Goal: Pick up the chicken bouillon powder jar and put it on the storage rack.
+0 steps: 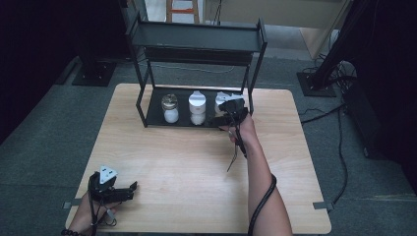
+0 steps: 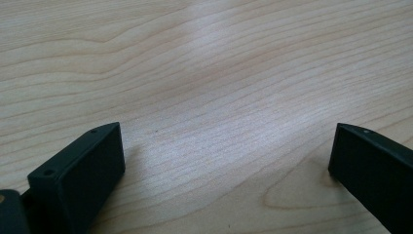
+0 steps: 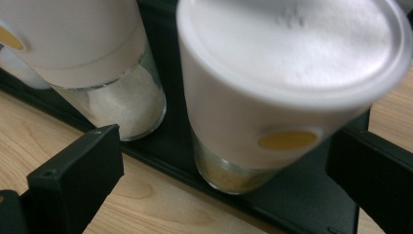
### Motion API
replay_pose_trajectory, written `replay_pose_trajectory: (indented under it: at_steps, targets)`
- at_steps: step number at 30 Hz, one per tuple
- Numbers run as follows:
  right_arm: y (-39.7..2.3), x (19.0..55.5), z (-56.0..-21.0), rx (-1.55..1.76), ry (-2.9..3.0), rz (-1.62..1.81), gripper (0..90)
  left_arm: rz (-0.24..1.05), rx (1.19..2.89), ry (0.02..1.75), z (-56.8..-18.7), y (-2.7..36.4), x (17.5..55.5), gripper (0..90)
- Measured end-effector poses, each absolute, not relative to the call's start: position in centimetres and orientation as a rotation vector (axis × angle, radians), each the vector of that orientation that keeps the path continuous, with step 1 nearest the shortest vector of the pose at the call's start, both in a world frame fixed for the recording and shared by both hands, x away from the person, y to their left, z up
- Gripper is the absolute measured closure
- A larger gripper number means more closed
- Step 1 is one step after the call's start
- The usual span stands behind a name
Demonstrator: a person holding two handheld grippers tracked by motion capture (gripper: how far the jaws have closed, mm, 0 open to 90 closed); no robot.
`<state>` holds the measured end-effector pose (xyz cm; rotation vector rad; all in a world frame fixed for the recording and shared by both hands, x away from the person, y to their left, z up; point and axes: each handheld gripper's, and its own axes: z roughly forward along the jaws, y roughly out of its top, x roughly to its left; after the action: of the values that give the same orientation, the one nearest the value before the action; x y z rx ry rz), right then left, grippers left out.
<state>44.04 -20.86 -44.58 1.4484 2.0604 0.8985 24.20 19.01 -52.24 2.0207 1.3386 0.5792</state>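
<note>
step: I've got right hand-held gripper [image 3: 224, 161] released, jaws wide either side of white-capped jar [image 3: 272, 97], no contact.
jar: rt end of rack [image 1: 152, 120] bottom shelf, upright.
left hand-held gripper [image 2: 226, 161]: released, idle over tabletop [image 1: 196, 167].
next: I'd judge back off w/o knocking jar.

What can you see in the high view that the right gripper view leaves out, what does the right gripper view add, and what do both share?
High view alone: the whole wooden table, the black two-tier rack, a glass jar with a metal lid at the left of the row, and the left gripper resting open near the table's front left corner.

Right gripper view alone: the yellow oval mark on the nearest jar's cap and the yellowish grains in its glass base.

Both: the right gripper, open at the rightmost white-capped jar, and the white-capped jar of white grains beside it.
</note>
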Motion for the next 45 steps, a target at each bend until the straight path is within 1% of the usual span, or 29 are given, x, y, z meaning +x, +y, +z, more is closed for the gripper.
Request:
replay_pose_trajectory:
  at_steps: [20, 31, 45]
  targets:
    - [-21.6, 42.4, -47.5, 1.441, 2.068, 0.905, 0.0, 0.579, 2.021, 1.339, -52.2, 19.0, 24.2, 0.0]
    - [-22.3, 41.5, -50.0, 1.477, 2.090, 0.886, 0.0, 0.579, 2.021, 1.339, -52.2, 19.0, 24.2, 0.0]
    - [-22.7, 40.4, -52.2, 1.488, 2.112, 0.865, 0.0, 0.579, 2.020, 1.339, -52.2, 19.0, 24.2, 0.0]
